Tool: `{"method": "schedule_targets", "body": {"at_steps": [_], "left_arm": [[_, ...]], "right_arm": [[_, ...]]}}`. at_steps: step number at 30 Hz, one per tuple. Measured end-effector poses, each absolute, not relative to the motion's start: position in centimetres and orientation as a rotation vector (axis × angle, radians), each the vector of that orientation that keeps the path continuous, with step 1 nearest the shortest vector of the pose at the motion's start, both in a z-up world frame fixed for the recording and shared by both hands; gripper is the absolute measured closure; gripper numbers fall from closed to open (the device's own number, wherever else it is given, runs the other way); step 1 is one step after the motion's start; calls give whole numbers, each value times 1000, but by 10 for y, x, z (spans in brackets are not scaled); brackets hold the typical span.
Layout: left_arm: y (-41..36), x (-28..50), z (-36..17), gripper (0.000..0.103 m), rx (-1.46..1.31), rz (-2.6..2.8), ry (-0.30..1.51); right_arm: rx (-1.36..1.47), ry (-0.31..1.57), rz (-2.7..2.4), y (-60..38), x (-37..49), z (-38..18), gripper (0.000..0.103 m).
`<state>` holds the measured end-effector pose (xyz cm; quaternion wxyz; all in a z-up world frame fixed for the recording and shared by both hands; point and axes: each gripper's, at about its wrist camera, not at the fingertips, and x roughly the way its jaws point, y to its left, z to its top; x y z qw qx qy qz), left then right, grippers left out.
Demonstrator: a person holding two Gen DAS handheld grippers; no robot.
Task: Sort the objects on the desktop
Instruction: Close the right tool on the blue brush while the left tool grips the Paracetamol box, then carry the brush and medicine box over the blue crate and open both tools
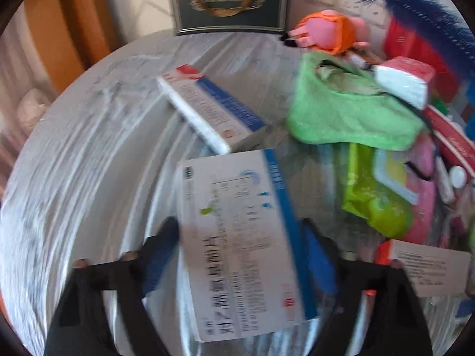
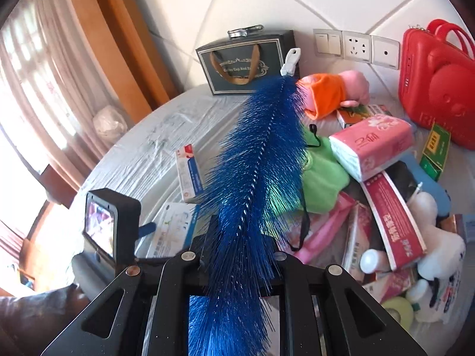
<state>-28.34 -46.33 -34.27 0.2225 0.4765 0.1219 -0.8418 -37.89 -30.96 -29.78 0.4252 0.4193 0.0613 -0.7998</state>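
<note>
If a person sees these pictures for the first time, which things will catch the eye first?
First, the long blue bristle brush, held in the shut jaws of the right gripper and rising up the middle of that view. Next, the white and blue medicine box between the jaws of the left gripper. Then the colourful heap on the right of the table, with a green cloth and a red case.

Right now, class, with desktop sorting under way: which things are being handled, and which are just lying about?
In hand:
- blue bristle brush, clamped in right gripper
- white-and-blue medicine box, between left gripper fingers

Lying about:
- pink tissue pack
- green cloth
- red case
- dark gift bag
</note>
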Motion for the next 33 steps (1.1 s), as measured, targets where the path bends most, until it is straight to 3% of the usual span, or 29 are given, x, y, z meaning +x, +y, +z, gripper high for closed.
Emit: {"method": "schedule_targets", "body": {"at_steps": [7,16,23,33], "left_arm": [[-449,-260,-299,29,1199,-2413,182],[-408,-231,-191,29,1055,-2673,-61],[-323,-246,-96,29,886,-3026,-204],[-126,-280,5,28,752,-3487,-303]], "right_arm": [[1014,140,-2051,-285,-361,-284,86],[938,55,-2112,-242,-320,-219,86],[890,10,-2280,-156,-262,-146,86],[844,44,-2686,38,-208,-73,86]]}}
